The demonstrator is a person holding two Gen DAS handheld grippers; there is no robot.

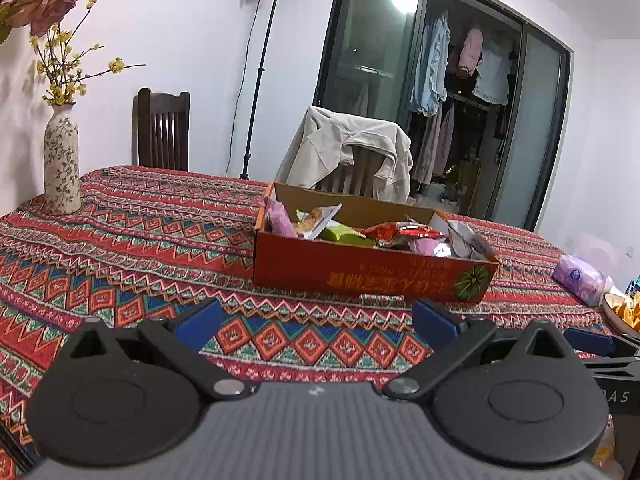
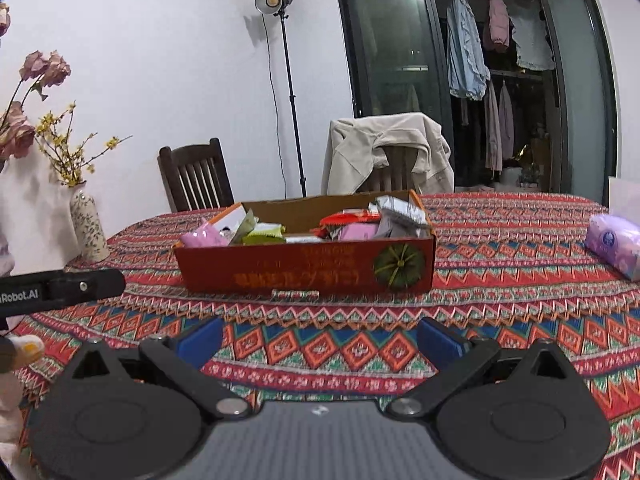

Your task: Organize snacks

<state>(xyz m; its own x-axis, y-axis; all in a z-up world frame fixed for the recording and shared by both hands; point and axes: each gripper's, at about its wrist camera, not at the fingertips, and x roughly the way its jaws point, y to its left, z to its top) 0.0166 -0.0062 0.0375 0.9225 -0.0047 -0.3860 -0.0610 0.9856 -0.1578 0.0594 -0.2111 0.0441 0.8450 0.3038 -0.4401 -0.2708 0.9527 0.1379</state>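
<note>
A red cardboard box (image 1: 360,274) (image 2: 304,270) stands on the patterned tablecloth and holds several snack packets: pink (image 1: 280,220), green (image 1: 346,236), red (image 1: 394,232) and silver (image 2: 402,210) ones. My left gripper (image 1: 316,320) is open and empty, low over the cloth in front of the box. My right gripper (image 2: 320,338) is open and empty too, also in front of the box. The left gripper's body (image 2: 60,286) shows at the left edge of the right wrist view.
A purple tissue pack (image 1: 582,278) (image 2: 614,246) lies right of the box. A bowl of yellow snacks (image 1: 624,310) sits at the right edge. A floral vase (image 1: 62,168) (image 2: 89,228) stands at the left. Two chairs (image 2: 196,176), one draped with a jacket (image 2: 384,152), are behind the table.
</note>
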